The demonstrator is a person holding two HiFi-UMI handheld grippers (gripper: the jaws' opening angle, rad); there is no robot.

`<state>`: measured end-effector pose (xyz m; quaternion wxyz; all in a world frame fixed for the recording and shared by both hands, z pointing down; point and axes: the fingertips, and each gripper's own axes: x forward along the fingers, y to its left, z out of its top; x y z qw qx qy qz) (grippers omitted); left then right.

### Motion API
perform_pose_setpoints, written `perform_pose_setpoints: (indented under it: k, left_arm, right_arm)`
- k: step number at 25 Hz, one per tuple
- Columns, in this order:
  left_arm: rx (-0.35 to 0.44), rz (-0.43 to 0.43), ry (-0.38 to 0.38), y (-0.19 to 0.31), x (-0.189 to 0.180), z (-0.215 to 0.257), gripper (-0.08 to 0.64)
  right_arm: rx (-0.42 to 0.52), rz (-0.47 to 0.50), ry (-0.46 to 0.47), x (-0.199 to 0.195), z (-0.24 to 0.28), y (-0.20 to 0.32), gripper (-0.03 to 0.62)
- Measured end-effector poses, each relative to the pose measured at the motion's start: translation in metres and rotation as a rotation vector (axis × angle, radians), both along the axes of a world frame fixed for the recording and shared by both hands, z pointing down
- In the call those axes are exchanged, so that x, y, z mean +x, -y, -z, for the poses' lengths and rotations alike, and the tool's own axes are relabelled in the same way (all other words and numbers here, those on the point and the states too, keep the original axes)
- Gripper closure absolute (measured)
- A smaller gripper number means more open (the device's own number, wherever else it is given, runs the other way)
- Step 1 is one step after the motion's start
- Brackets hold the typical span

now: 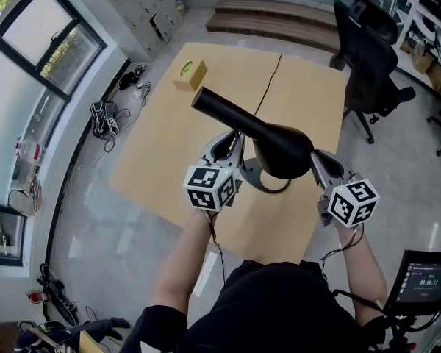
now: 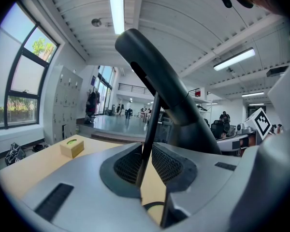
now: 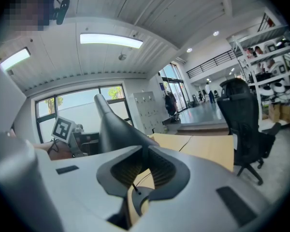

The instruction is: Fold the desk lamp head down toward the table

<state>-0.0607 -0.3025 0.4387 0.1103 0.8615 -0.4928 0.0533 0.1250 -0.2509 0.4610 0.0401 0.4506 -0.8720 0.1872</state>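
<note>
A black desk lamp stands near the front of the tan table [image 1: 162,145]. Its long cone head [image 1: 264,134] slants up to the far left, over the ring base [image 1: 268,188]. My left gripper [image 1: 234,144] is at the lamp's left side; in the left gripper view its jaws [image 2: 146,163] are shut on the thin black stem [image 2: 150,129], with the head [image 2: 159,76] rising above them. My right gripper [image 1: 316,160] is shut and empty just right of the head's wide end. In the right gripper view the head [image 3: 113,127] lies left of the closed gripper [image 3: 144,161].
A small tan box [image 1: 189,74] with a green mark sits at the table's far left corner. The lamp's cable [image 1: 268,83] runs away along the table's middle seam. A black office chair [image 1: 367,72] stands off the far right corner, and a screen [image 1: 422,278] is at my right.
</note>
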Motion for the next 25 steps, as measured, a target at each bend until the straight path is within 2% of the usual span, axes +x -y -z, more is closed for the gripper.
perform_pose_setpoints:
  k: [9,15,25]
  left_arm:
    - [0.01,0.012,-0.017,-0.002,-0.002,0.001,0.491]
    - [-0.002,0.017,-0.058,-0.005,-0.001,-0.007,0.489]
    - [-0.043,0.031,-0.024,-0.004,-0.002,-0.026,0.489]
  right_arm:
    - [-0.013,-0.002,0.015,-0.003,-0.004,0.001,0.554]
    - [-0.019,-0.002,0.02,-0.004,-0.007,0.002,0.554]
    - [-0.034,-0.002,0.026,-0.006,-0.012,0.002,0.554]
